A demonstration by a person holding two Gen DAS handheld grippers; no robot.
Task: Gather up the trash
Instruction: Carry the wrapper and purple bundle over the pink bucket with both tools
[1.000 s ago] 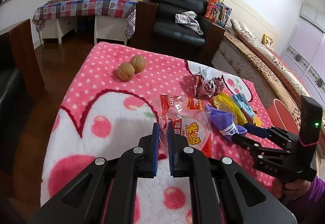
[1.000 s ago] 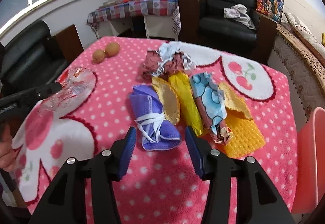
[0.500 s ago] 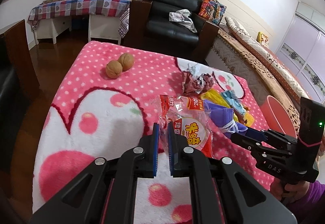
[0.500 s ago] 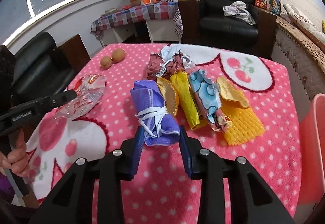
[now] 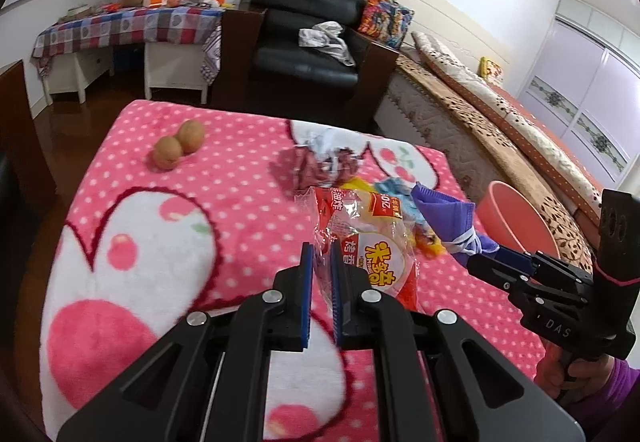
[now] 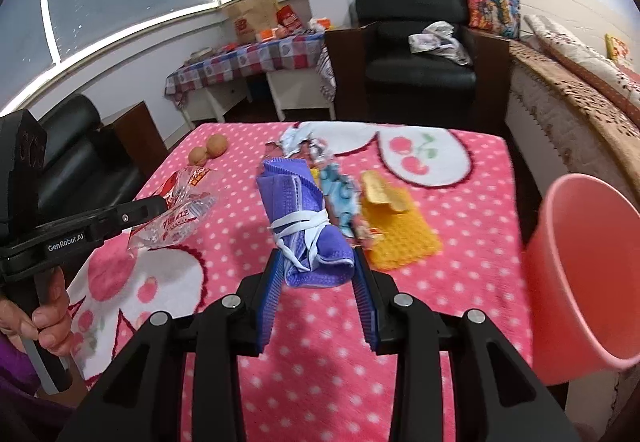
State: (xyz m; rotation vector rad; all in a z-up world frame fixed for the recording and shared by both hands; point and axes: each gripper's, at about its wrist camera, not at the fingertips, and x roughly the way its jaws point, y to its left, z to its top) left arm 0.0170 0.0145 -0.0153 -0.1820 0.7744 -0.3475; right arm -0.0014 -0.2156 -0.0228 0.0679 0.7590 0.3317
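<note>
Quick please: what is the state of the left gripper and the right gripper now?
Left gripper: closed, holding the clear snack wrapper.
Right gripper: its fingers have just closed on the purple mask; holding it.

A clear red-printed snack wrapper (image 5: pixel 360 242) and a rolled purple face mask (image 6: pixel 308 226) hang lifted above the bench; crumpled wrappers (image 6: pixel 344 197) lie beyond.

A pink blanket (image 6: pixel 460 282) with white polka dots and red cherries fills the centre of the frame. On it lie a purple cloth bundle (image 6: pixel 308 226) tied in white and a yellow mat (image 6: pixel 400 234). At right, a salmon-pink bin (image 6: pixel 580 282).
</note>
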